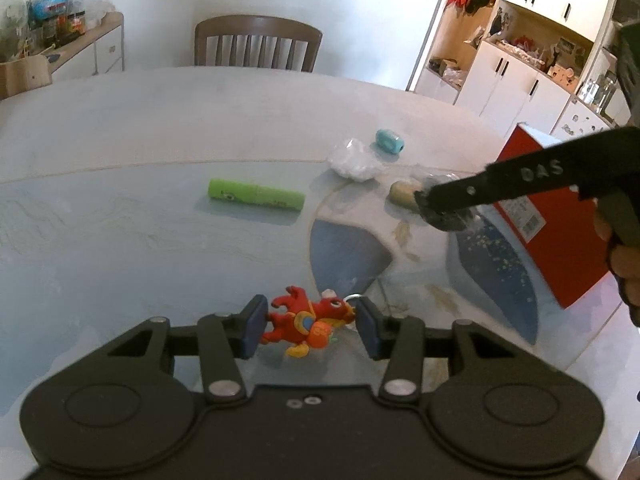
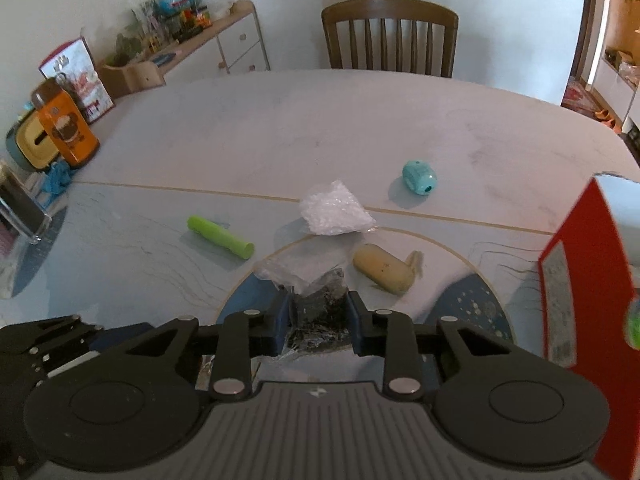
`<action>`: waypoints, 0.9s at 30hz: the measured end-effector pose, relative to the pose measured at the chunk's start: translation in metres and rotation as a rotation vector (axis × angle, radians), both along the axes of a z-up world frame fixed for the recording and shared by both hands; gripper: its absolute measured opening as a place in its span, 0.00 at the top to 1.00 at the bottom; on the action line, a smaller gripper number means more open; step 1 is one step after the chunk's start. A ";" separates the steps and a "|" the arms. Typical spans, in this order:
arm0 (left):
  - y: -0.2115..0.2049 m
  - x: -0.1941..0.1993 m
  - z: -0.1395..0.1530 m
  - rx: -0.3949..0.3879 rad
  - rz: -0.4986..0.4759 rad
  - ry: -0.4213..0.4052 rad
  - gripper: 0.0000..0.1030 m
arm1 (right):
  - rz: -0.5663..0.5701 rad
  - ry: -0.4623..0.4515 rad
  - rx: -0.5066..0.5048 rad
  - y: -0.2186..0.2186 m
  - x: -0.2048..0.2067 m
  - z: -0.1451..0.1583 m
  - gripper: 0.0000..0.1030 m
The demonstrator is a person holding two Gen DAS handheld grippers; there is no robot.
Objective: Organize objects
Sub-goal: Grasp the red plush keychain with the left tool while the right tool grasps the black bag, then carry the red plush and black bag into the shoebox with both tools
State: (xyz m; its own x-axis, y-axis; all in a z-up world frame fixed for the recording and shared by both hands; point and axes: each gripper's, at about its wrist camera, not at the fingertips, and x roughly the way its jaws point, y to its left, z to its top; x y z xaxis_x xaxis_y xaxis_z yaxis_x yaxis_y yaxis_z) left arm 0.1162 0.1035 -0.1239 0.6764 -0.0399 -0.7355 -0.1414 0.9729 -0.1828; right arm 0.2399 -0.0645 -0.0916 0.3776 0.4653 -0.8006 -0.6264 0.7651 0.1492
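Worktop [image 2: 280, 120], pale, oval: the far half up to the wooden chair [image 2: 390, 34] lies bare and open; the loose items cluster on the near half, all taken here relative to the red box [image 2: 580, 264]. Red box: stands at the right edge of the worktop, open top visible at its far corner, contents not discernible. Tan capsule-shaped item [image 2: 382, 268]: lying flat, left of the box, near it. White crumpled plastic bag [image 2: 336, 210]: left of the box and beyond the capsule, apart from both. Teal barrel-shaped item [image 2: 419, 177]: beyond and left of the box, alone on bare surface. Green tube [image 2: 220, 237]: lying flat, well left of the box. Right gripper [image 2: 319, 318]: held left of the box, close above the worktop, jaws pinching a clear bag of dark contents [image 2: 318, 308]; from the left wrist view it reaches in from the box side, with a person's hand [image 1: 622, 256] around its grip. Left gripper [image 1: 311, 322]: low over the worktop, well left of the box, jaws spread on either side of a red figure keychain [image 1: 308, 320] lying on the surface; whether the pads touch it cannot be told.
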 end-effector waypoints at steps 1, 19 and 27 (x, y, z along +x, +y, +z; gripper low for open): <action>-0.001 -0.001 0.003 0.002 -0.003 -0.005 0.54 | -0.001 -0.003 0.006 -0.004 -0.003 0.004 0.72; -0.038 -0.008 0.065 -0.019 -0.047 -0.057 0.55 | -0.068 -0.031 0.101 -0.094 -0.033 0.063 0.72; -0.080 0.008 0.095 -0.006 -0.106 -0.106 0.54 | -0.084 -0.071 0.117 -0.146 -0.034 0.083 0.72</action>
State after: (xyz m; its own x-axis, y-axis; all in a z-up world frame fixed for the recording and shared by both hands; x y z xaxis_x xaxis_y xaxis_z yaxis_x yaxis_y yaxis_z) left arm 0.1240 0.0237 -0.0288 0.7422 -0.1191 -0.6595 -0.0178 0.9802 -0.1970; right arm 0.2057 -0.2109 -0.0088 0.4730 0.5178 -0.7128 -0.5730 0.7954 0.1976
